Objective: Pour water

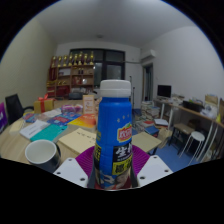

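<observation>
A tall blue bottle [114,130] with a white cap and a printed label stands upright between my fingers, lifted above the table. My gripper [113,172] is shut on the bottle, the purple pads pressing its lower sides. A white cup with a dark inside [41,153] sits on the wooden table to the left of the bottle, a little lower and apart from it.
The wooden table [72,140] carries books, papers and boxes behind the cup. A shelf with goods [72,72] lines the back wall. Desks with a monitor [165,91] and chairs [190,135] stand to the right, over a blue floor.
</observation>
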Demonstrator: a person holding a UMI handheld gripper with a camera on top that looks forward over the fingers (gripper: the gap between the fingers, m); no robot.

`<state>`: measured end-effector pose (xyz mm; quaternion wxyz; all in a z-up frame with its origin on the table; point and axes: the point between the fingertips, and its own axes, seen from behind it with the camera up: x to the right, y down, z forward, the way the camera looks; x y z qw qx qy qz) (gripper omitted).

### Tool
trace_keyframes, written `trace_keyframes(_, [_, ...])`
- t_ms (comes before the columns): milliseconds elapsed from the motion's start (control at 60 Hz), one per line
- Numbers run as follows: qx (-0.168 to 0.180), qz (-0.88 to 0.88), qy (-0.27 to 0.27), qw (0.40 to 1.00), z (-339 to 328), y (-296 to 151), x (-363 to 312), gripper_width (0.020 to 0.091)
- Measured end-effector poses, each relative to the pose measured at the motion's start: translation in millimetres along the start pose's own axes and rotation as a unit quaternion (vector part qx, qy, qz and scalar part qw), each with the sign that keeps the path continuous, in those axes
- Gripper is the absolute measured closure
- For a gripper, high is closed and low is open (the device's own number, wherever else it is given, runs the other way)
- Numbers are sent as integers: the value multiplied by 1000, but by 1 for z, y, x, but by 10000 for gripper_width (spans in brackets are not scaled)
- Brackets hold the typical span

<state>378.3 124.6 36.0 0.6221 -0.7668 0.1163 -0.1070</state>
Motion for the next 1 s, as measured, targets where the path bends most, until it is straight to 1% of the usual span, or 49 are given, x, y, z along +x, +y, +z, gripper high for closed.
trace_keyframes(83, [0, 28, -7, 1000, 0, -3, 2, 611])
trace_keyframes(133, [-2, 24, -10, 1000, -2, 0, 1, 592])
trace_keyframes(167, [-6, 20, -11, 1000, -3, 1, 1, 566])
trace_keyframes(233, [-25, 17, -13, 999, -4, 1, 1, 489])
trace_keyframes(267, [-40, 20, -15, 999, -5, 6, -1, 453])
trace_keyframes(283, [-50, 22, -15, 998, -7, 9, -2, 423])
trace_keyframes(300, [-60, 24, -14, 998, -8, 12, -2, 379])
trace_keyframes(317, [-68, 26, -16, 997, -11, 13, -3, 321])
trace_keyframes(350, [-75, 29, -18, 997, -18, 8, 1, 238])
trace_keyframes(450, [-68, 31, -13, 997, -43, -7, 2, 265])
trace_keyframes(517, [-72, 30, -10, 997, -69, -13, 6, 267])
trace_keyframes(667, [-70, 29, 14, 997, -149, -42, 6, 267])
trace_keyframes(833, [-62, 32, 33, 997, -255, -74, -31, 265])
trace_keyframes(967, [-57, 40, 36, 997, -343, -98, -90, 267])
trace_keyframes(1000, [-57, 43, 38, 997, -360, -98, -94, 267])
